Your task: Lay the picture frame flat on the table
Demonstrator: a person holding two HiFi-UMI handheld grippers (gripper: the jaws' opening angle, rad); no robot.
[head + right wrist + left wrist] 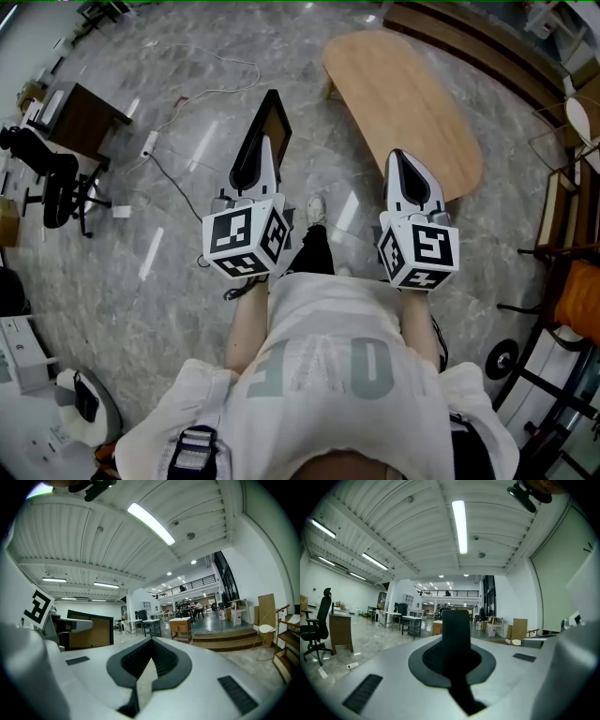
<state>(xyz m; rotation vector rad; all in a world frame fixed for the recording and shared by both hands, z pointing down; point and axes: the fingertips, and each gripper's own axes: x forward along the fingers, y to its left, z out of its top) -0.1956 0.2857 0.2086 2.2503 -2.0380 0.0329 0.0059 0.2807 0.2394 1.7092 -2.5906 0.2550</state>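
Head camera downward, gripper views level

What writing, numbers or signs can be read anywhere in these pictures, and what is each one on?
No text can be quoted with certainty.
Shirt: large pale letters, upside down and creased; not surely readable.
Left marker cube on the left tool: black-and-white square patterns, no words.
Right marker cube on the right tool: the same kind of patterns.
Anything on the far furniture is too small to read.

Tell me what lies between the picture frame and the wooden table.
Only bare grey floor, as the head view shows. The picture frame, held in the left gripper, is well apart from the wooden table.
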